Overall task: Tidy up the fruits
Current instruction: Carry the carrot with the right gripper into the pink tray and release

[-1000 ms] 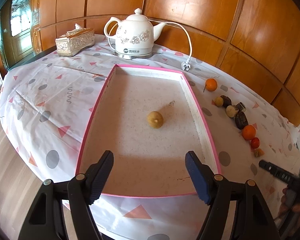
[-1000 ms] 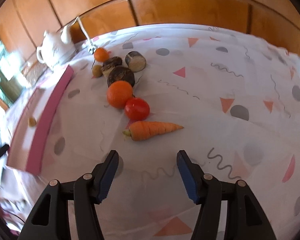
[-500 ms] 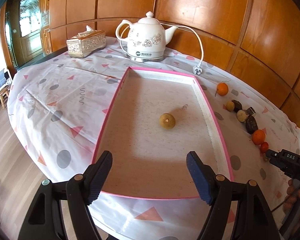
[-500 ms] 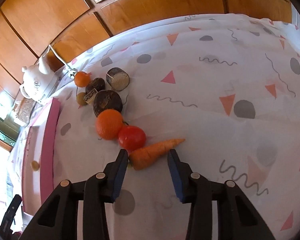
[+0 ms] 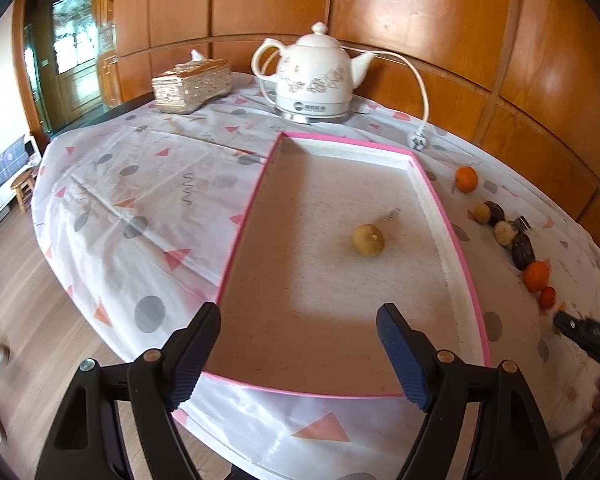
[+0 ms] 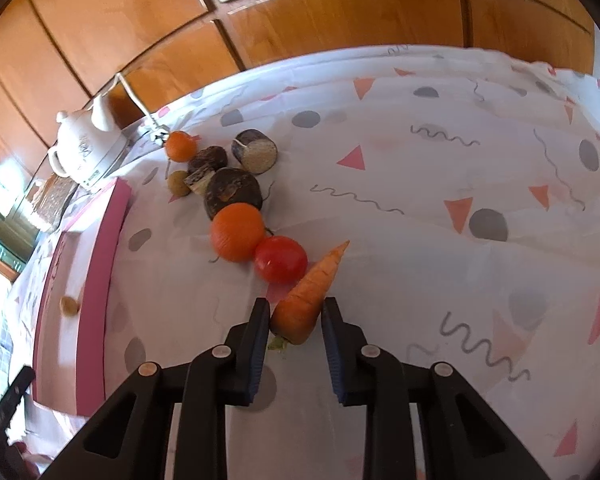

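Presently, the tabletop (image 5: 140, 184), under a patterned cloth, carries a pink-rimmed tray (image 5: 440, 216) with one small yellowish fruit (image 5: 368, 239) on its floor. A white kettle (image 5: 316, 76) stands beyond the tray. The left gripper (image 5: 298, 354) hovers over the tray's near edge, jaws spread wide and empty. The right gripper (image 6: 294, 330) has its jaws narrowed around the thick end of a carrot (image 6: 310, 294); contact cannot be confirmed. An orange (image 6: 237, 232) and tomato (image 6: 280, 259) lie touching, the tomato just beside the carrot.
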{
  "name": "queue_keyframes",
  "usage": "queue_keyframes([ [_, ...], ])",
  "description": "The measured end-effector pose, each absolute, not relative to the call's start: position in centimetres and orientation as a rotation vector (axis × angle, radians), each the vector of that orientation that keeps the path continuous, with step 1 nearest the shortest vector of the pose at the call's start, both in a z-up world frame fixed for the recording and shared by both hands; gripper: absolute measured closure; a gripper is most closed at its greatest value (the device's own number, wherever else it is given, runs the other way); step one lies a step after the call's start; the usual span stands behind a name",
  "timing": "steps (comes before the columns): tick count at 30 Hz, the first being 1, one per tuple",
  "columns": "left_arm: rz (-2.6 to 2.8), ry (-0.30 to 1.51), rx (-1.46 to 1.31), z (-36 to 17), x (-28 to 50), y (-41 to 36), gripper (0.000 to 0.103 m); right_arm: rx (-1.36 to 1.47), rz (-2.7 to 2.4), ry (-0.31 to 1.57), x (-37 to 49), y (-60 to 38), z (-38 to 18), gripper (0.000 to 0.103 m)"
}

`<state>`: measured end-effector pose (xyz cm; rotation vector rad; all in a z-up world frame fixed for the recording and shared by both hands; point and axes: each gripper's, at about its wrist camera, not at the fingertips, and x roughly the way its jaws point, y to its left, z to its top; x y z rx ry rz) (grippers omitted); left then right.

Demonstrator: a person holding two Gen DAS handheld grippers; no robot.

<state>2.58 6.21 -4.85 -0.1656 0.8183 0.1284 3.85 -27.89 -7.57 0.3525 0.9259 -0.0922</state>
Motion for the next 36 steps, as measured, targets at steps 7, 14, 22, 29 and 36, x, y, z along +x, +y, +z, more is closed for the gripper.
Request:
queue_keyframes([
  [7, 0.185, 0.82, -0.182, -5.0, 2.3, 7.2, 0.022, 0.271, 0.045, 0.904, 1.9, -25.5, -5.9, 0.077],
  [14, 0.216, 0.804, -0.203, -4.8, 2.0, 8.1, 0.022, 0.108, 0.303, 0.882, 2.6, -18.3, -3.6, 0.077],
  [22, 0.252, 0.792, -0.235, -4.8, 2.0, 9.3, 0.022, -0.051, 0.465, 0.87, 5.3, -10.3, -2.0, 0.076],
  [29, 0.273, 0.801, -0.264, -5.2, 2.1, 10.4, 0.022, -0.122, 0.505, 0.91, 7.7, -5.9, -3.6, 0.076],
  [36, 0.284, 0.803, -0.289, -5.4, 2.2, 11.2, 0.022, -0.08, 0.499, 0.923, 8.7, -5.1, -4.5, 0.065],
])
